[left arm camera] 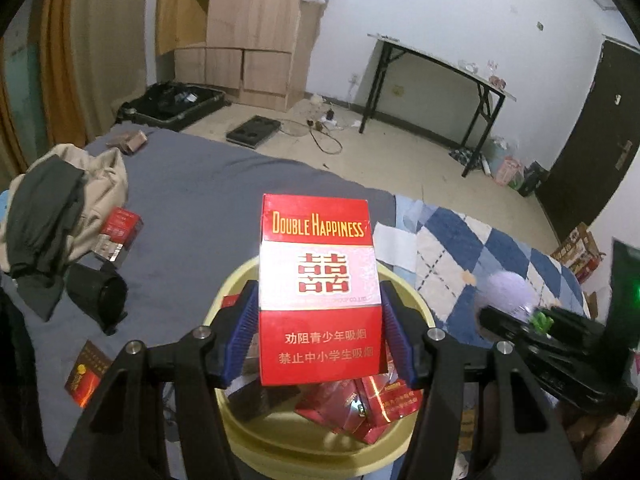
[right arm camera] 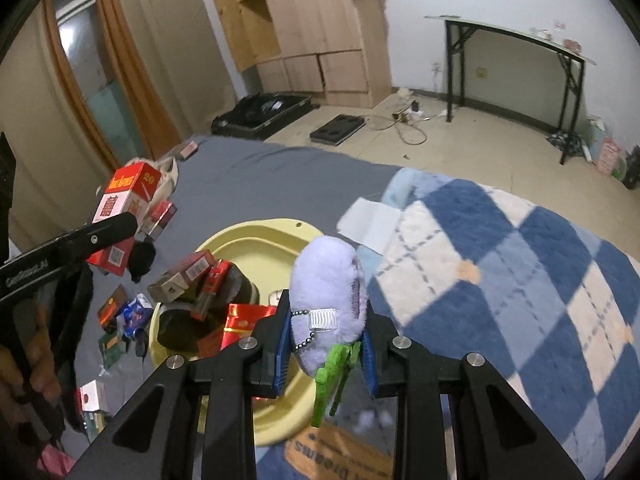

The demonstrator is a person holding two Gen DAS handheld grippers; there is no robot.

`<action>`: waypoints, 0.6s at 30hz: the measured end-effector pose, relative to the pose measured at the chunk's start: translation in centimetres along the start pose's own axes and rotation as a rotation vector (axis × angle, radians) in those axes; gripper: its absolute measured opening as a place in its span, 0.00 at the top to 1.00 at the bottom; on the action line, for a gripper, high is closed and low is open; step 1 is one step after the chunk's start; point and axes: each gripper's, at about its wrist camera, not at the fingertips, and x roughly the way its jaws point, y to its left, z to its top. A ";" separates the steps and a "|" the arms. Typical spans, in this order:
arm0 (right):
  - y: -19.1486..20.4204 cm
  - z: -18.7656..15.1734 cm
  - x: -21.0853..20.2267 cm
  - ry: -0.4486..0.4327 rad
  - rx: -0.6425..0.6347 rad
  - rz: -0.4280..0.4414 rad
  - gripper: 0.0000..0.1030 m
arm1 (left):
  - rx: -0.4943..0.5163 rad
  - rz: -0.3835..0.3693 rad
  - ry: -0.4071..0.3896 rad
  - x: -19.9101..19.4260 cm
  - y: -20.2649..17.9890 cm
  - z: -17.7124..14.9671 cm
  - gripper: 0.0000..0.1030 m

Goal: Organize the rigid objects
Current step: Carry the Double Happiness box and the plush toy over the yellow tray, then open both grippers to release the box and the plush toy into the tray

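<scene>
My left gripper (left arm camera: 318, 308) is shut on a red Double Happiness cigarette box (left arm camera: 318, 280) and holds it upright above a yellow basin (left arm camera: 280, 436) that holds several red boxes. In the right wrist view the same box (right arm camera: 124, 204) hangs left of the basin (right arm camera: 256, 236). My right gripper (right arm camera: 326, 332) is shut on a purple plush toy (right arm camera: 326, 280) with a green tag, beside the basin's right rim. That toy (left arm camera: 506, 288) shows blurred at the right of the left wrist view.
Loose boxes (left arm camera: 120, 228) (left arm camera: 86, 376), a black cylinder (left arm camera: 98, 292) and a pile of clothes (left arm camera: 60, 200) lie on the grey bed sheet. A blue checked blanket (right arm camera: 500, 264) covers the right. More packets (right arm camera: 120, 312) lie left of the basin.
</scene>
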 end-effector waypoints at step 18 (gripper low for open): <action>2.0 5.2 19.1 0.234 -0.201 0.088 0.72 | -0.025 -0.073 0.148 8.3 1.5 -2.8 0.41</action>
